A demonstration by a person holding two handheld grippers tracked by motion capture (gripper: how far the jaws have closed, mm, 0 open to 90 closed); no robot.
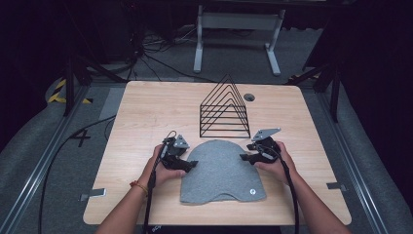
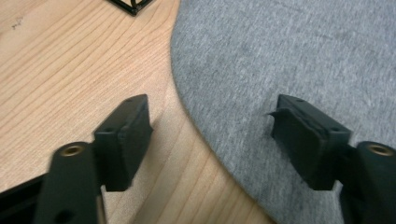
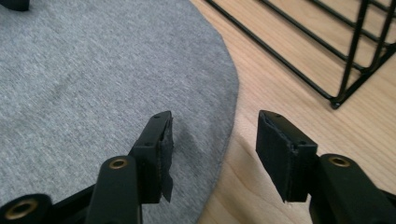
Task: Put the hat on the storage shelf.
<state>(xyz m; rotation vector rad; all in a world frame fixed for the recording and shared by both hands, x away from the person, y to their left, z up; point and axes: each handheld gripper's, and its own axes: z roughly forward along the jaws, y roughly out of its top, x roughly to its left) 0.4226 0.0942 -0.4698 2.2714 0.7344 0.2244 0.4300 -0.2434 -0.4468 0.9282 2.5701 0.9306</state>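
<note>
A grey knitted hat lies flat on the wooden table, its rounded top pointing away from me. My left gripper is at the hat's left edge. In the left gripper view its jaws stand open astride that edge of the hat, one over wood and one over fabric, with nothing pinched. My right gripper is at the hat's right edge. Its jaws are also open, one over the hat and one over bare wood.
A black wire file rack with triangular dividers stands just behind the hat, close to the right gripper. A round cable hole sits behind the rack. Bare tabletop lies to the left and right.
</note>
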